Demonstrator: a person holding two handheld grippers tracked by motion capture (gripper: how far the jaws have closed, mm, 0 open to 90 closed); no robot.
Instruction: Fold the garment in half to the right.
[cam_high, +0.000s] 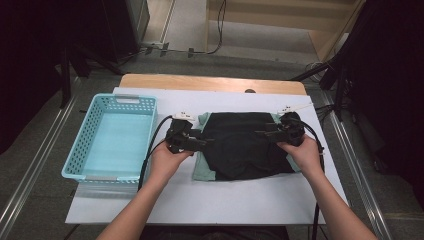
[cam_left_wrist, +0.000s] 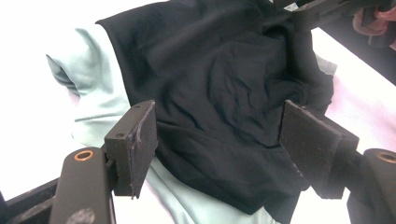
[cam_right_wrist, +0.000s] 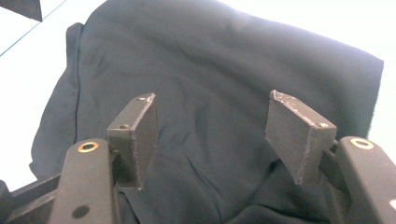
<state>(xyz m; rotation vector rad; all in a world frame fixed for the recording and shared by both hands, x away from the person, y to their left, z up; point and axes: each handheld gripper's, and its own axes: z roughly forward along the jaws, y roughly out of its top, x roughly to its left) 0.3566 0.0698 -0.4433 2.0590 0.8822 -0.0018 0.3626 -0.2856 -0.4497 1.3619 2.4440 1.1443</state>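
Note:
A black garment (cam_high: 242, 145) lies folded on a mint-green garment (cam_high: 202, 169) in the middle of the white table top. My left gripper (cam_high: 209, 141) reaches over its left edge, jaws open and nothing pinched. In the left gripper view the black garment (cam_left_wrist: 224, 93) covers the mint-green garment (cam_left_wrist: 93, 102) beyond the open left gripper (cam_left_wrist: 217, 109). My right gripper (cam_high: 260, 133) points in over the right edge, also open. In the right gripper view the black garment (cam_right_wrist: 210, 56) spreads under the open right gripper (cam_right_wrist: 212, 98), and no pad presses on it.
A light blue plastic basket (cam_high: 80, 145) stands at the left of the table with nothing in it. The white table top (cam_high: 240, 200) has bare room in front of the garments. Dark stands and cables flank the table; floor lies beyond the far edge.

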